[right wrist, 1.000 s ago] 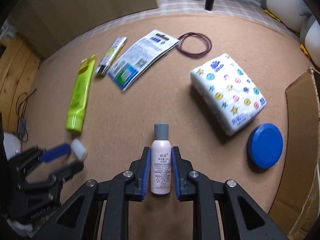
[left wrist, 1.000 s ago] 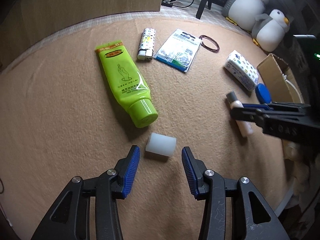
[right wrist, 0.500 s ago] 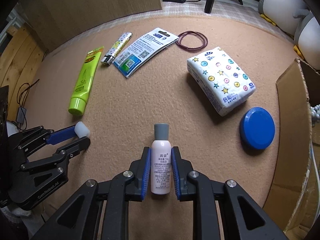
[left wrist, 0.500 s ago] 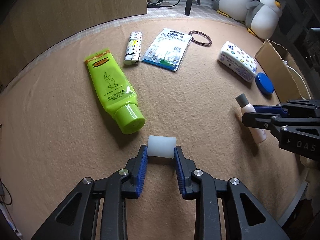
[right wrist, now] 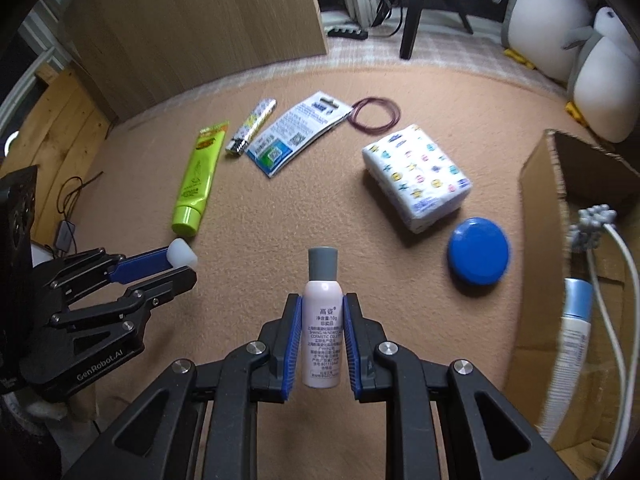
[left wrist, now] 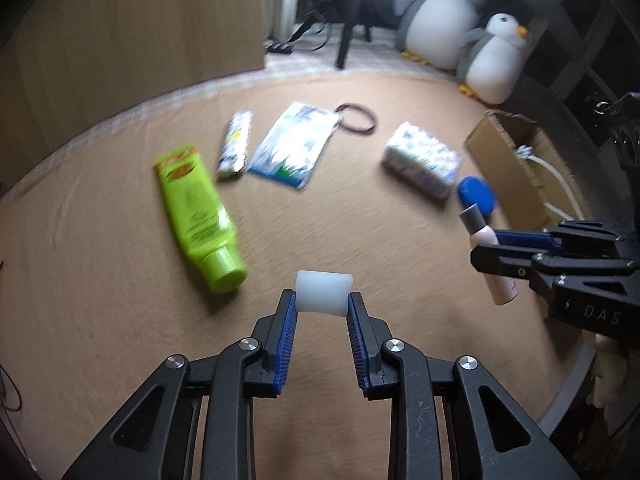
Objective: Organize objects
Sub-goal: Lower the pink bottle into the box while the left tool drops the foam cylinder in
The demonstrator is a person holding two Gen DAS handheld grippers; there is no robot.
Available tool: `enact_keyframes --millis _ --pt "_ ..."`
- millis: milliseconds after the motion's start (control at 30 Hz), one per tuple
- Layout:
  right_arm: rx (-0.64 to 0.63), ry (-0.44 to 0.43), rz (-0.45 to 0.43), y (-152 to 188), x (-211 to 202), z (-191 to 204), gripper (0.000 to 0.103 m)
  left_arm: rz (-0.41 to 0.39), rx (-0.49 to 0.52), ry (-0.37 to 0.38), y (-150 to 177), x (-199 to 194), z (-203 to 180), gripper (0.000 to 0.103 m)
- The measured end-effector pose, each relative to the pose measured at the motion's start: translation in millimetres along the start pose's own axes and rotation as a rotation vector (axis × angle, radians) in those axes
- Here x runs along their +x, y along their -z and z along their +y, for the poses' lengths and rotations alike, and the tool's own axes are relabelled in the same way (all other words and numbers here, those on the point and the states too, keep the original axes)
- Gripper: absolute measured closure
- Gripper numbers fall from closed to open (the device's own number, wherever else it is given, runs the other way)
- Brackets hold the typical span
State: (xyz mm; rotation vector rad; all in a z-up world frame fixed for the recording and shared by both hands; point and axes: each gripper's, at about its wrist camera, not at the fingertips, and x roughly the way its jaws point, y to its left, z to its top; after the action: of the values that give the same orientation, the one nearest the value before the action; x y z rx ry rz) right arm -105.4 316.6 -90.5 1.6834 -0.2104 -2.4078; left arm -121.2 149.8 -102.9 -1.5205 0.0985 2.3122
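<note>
My left gripper (left wrist: 321,300) is shut on a small white block (left wrist: 323,292), held across its blue pads and lifted off the tan mat (left wrist: 120,280). The same block (right wrist: 183,253) shows at the left gripper's tip in the right wrist view. My right gripper (right wrist: 322,306) is shut on a small pink bottle with a grey cap (right wrist: 323,316), also raised above the mat; the left wrist view has this bottle (left wrist: 486,248) at its right edge.
On the mat lie a green tube (right wrist: 198,178), a lighter (right wrist: 252,126), a printed packet (right wrist: 298,132), a hair band (right wrist: 374,115) and a tissue pack (right wrist: 416,176), with a blue lid (right wrist: 478,250) nearby. An open cardboard box (right wrist: 548,216) at the right holds a cable and a tube. Two plush penguins (left wrist: 464,28) sit behind.
The left gripper closed on the white block and lifted it off the mat. The right gripper, still holding the pink bottle, also rose; the scene looks farther away in both views.
</note>
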Motion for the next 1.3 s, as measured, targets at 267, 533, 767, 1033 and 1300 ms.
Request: enact_keyframes --millis 267,533,767,1033,1300 --pt "0.052 0.03 -0.088 18 -56 -44 0.084 -0.065 0.092 0.085 -31 -16 -68 0.076" --pt "0.145 0.087 -0.12 53 -97 -104 0.084 -0.075 0.207 0.185 -56 -4 -159 0.076" --pt "0.202 0.111 -0.116 76 -108 -142 0.084 -0.046 0.282 0.215 -70 21 -230 0.076" --pt "0.22 0.1 -0.115 85 -110 -160 0.084 -0.027 0.297 0.206 -81 42 -264 0.075" --pt "0.198 0.115 -0.118 88 -113 -164 0.046 -0.055 0.301 0.192 -86 42 -272 0.033"
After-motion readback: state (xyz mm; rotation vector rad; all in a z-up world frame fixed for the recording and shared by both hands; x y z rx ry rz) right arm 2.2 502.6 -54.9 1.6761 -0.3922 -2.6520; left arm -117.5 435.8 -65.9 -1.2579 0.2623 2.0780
